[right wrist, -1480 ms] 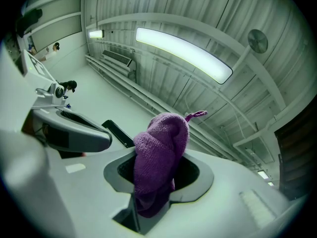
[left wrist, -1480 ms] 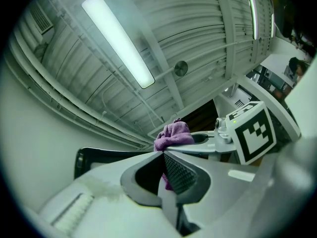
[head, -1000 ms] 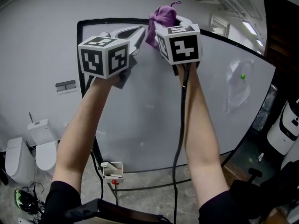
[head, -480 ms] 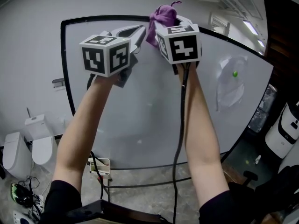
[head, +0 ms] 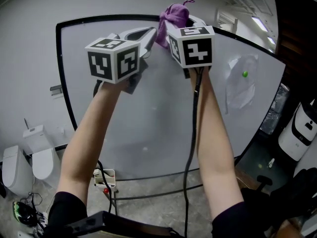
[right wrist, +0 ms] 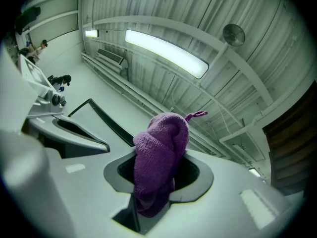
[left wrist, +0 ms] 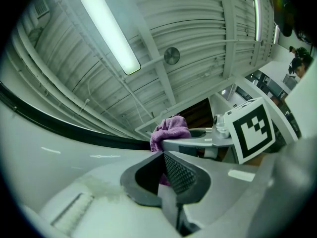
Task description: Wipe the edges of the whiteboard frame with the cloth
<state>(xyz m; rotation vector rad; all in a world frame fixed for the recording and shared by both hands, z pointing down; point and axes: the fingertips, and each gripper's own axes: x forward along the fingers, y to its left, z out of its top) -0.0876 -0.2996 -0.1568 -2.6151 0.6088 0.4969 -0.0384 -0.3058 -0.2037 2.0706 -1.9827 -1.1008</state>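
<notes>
The whiteboard, a white panel in a black frame (head: pixel 99 20), stands upright before me, and both arms reach up to its top edge. My right gripper (head: pixel 184 23) is shut on a bunched purple cloth (head: pixel 172 15) that sits at the top frame edge. In the right gripper view the cloth (right wrist: pixel 161 175) fills the right gripper (right wrist: pixel 158 182), with the frame (right wrist: pixel 109 120) behind. My left gripper (head: pixel 147 33) is just left of the cloth, jaws together and holding nothing. In the left gripper view, the left gripper (left wrist: pixel 163 153) points at the cloth (left wrist: pixel 170 131) above the frame (left wrist: pixel 59 125).
A clear sheet with a green magnet (head: pixel 244 74) hangs on the board's right part. White fixtures (head: pixel 29 152) stand on the floor at the left, a white appliance (head: pixel 297 133) at the right. The stand's bars (head: pixel 148 195) and a small white box (head: pixel 105 178) are below. A cable (head: pixel 190 148) trails from the right gripper.
The board's top left corner has slid leftward in the head view, so both grippers and the cloth now sit farther right along the top frame edge. Both grips are unchanged.
</notes>
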